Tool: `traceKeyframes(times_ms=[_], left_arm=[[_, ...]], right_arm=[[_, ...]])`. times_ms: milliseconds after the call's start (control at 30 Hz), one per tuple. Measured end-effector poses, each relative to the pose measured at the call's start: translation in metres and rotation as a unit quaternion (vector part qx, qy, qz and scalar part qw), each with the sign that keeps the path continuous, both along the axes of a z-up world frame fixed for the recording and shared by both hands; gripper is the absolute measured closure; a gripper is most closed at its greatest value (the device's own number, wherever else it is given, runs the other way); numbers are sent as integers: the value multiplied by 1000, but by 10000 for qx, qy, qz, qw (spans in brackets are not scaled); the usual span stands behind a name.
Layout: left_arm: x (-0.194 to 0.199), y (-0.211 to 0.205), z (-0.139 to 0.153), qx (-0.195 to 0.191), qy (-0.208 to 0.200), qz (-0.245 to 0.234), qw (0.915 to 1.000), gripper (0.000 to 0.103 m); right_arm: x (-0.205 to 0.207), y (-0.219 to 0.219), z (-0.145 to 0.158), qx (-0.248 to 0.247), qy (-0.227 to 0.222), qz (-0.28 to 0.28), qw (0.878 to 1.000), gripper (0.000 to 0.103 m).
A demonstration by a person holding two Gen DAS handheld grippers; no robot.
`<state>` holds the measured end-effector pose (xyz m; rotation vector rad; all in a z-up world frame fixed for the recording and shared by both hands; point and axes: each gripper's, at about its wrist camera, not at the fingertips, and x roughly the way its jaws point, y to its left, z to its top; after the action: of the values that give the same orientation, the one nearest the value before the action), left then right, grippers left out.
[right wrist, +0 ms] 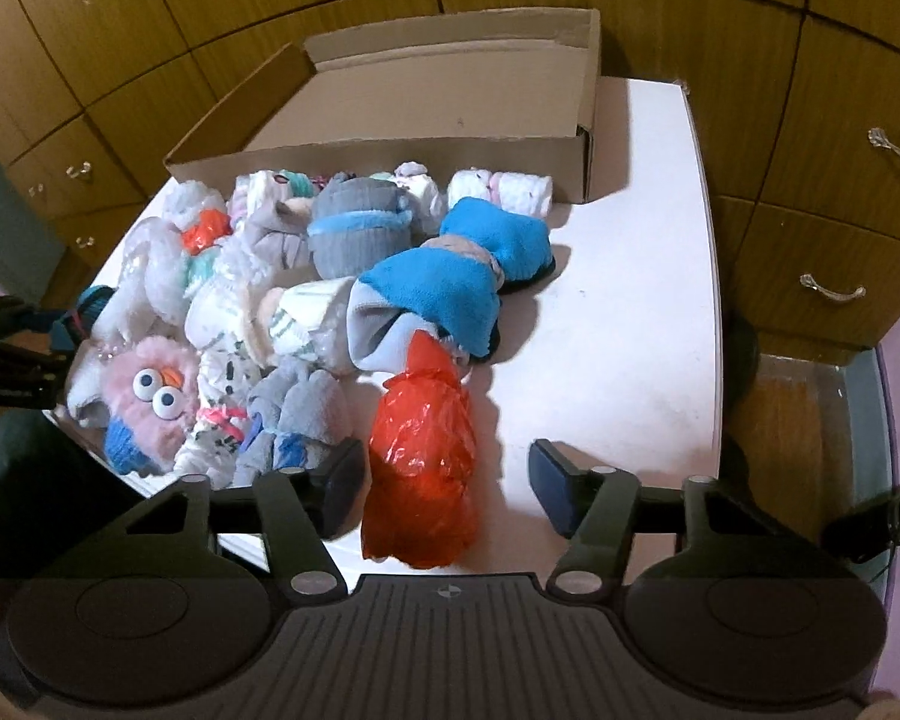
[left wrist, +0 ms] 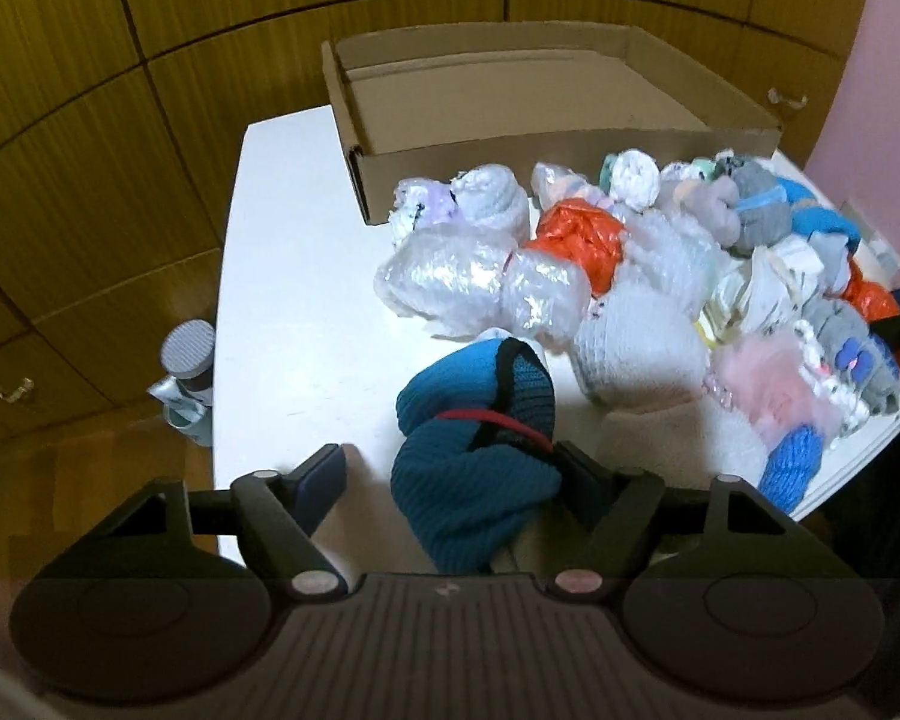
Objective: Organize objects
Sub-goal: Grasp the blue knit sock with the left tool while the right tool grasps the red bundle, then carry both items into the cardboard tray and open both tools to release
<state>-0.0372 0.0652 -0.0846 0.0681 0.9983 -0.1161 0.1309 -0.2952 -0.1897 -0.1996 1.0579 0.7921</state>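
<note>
The left gripper (left wrist: 450, 468) stands with its fingers spread around a blue knitted bundle (left wrist: 474, 450) that has a black edge and a red stripe. The right finger touches the knit; the left finger stands apart from it, so the bundle is not yet pinched. This bundle lies on the white table (left wrist: 294, 276), on the near side of the cardboard box (left wrist: 546, 102) and well apart from it, at the near edge of the pile of rolled socks and wrapped bundles (left wrist: 660, 276). Judged by its look, the knit is soft, light and compressible. It should be gripped across its thick middle, since a hold on a loose fold would probably let it unroll. The right gripper (right wrist: 447, 486) also stands spread. A red plastic bag (right wrist: 420, 474) lies between its fingers, close against the left one and clear of the right one. This bag lies on the near side of the box, at the table's front edge. The film looks thin, slippery and easily crushed. A grip across the full body, below the twisted top, is likely to hold better than a grip on the crinkled tip. The left wrist view alone shows the blue knitted bundle in full, along with the clear plastic-wrapped bundles (left wrist: 480, 282) in front of the box. The right wrist view alone shows a pink fluffy toy with round eyes (right wrist: 150, 396) and a bright blue fleece roll (right wrist: 450, 282), and it shows the box floor as bare, where visible.
</note>
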Motion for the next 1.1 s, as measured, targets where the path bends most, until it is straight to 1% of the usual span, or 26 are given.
traceKeyframes(times_ms=[67, 100, 133, 167, 300, 333, 433, 500, 567, 633, 733, 800, 867, 900, 967, 1033, 1100], left_arm=[[0, 4, 1, -79, -20, 28, 10000, 37], [-1, 5, 2, -89, -54, 46, 9999, 45], [-2, 7, 3, -105, -86, 81, 9999, 56], [-1, 9, 4, -130, -116, 131, 9998, 55], [-2, 21, 7, -473, -105, 304, 9984, 57], [-3, 22, 8, -482, -74, 309, 9983, 57], [-6, 20, 13, -316, -86, 290, 9990, 57], [-6, 18, 23, -272, -140, 281, 9991, 57], [-4, 18, 35, -240, -241, 287, 9990, 57], [7, 19, 51, -226, -383, 283, 9986, 57], [35, 18, 78, -216, -621, 303, 9974, 57], [65, 15, 93, -243, -785, 292, 9962, 57], [96, 10, 99, -283, -893, 275, 9952, 57], [115, 4, 101, -179, -983, 231, 9947, 57], [147, -8, 93, 107, -1086, 186, 9939, 57], [186, -15, 80, 200, -1012, 183, 9945, 57], [214, -18, 66, 350, -923, 181, 9949, 57]], right_arm=[[1, -1, 1, 11, 14, -13, 10000, 51], [1, -1, 1, 4, 15, 7, 10000, 55], [1, -1, 1, -10, -18, 31, 10000, 64], [0, 0, 1, -53, -77, 51, 9999, 66], [-2, -3, 4, -14, -162, 33, 9999, 67], [-1, -5, 6, -12, -177, 31, 9998, 67], [-1, -12, 15, 60, -217, 0, 9997, 67], [2, -17, 23, 139, -263, -27, 9996, 67], [9, -22, 35, 339, -243, -57, 9991, 67], [18, -22, 49, 575, -276, -65, 9979, 67], [43, -10, 76, 950, -379, -45, 9947, 67], [64, 6, 88, 1128, -434, -25, 9927, 67], [92, 33, 95, 1376, -273, 17, 9901, 67], [103, 46, 97, 1449, -207, 36, 9892, 67], [128, 79, 97, 1538, -109, 78, 9880, 67], [149, 109, 93, 1520, -59, 102, 9883, 67], [173, 139, 84, 1475, 50, 59, 9890, 67]])
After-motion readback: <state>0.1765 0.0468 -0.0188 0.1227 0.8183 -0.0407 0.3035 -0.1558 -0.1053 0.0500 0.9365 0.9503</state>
